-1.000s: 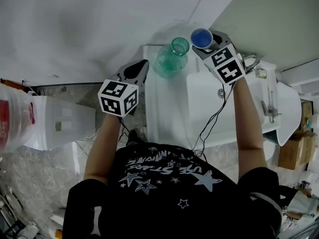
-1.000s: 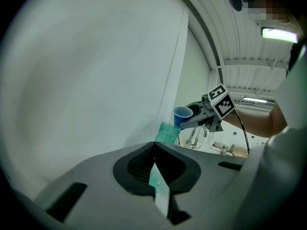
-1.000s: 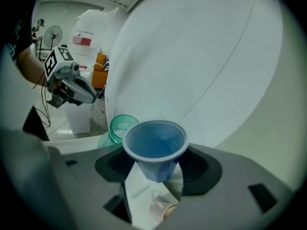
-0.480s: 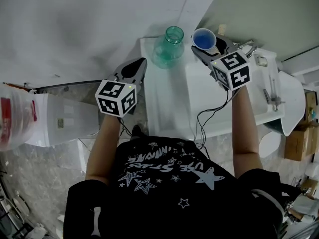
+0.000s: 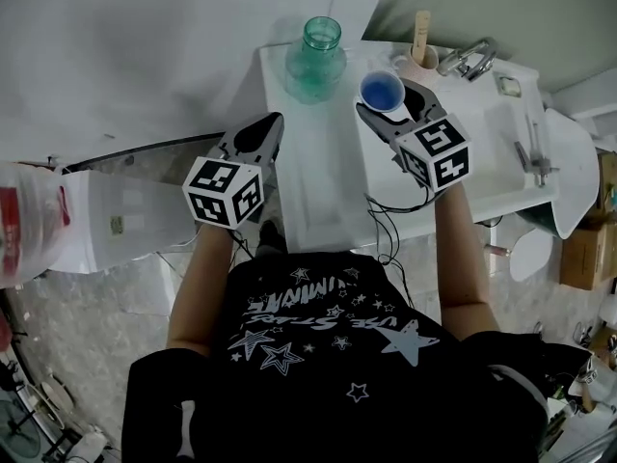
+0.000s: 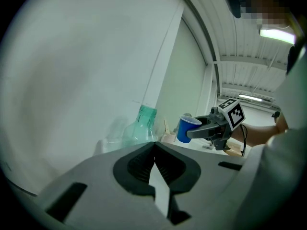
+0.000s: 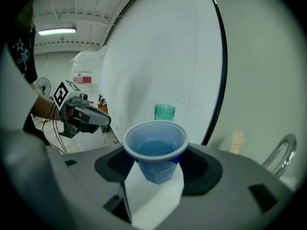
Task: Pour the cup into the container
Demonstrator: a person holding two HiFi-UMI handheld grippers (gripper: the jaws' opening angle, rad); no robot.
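I log my left arm stretched straight ahead, with the left claw (image 5: pixel 258 135) pressed together on nothing and pointing forward beside the left edge of the white worktop (image 5: pixel 318 177). The green bottle (image 5: pixel 315 51) stands upright at the worktop's far end. To its right and apart from it, my right arm reaches forward, the right claw (image 5: pixel 386 104) angled toward the bottle and pinching the blue cup (image 5: pixel 383 90), which sits upright with its rim level, not over the bottle's mouth.

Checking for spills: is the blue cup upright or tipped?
Upright: the blue cup sits rim-up in the right gripper, liquid level inside.
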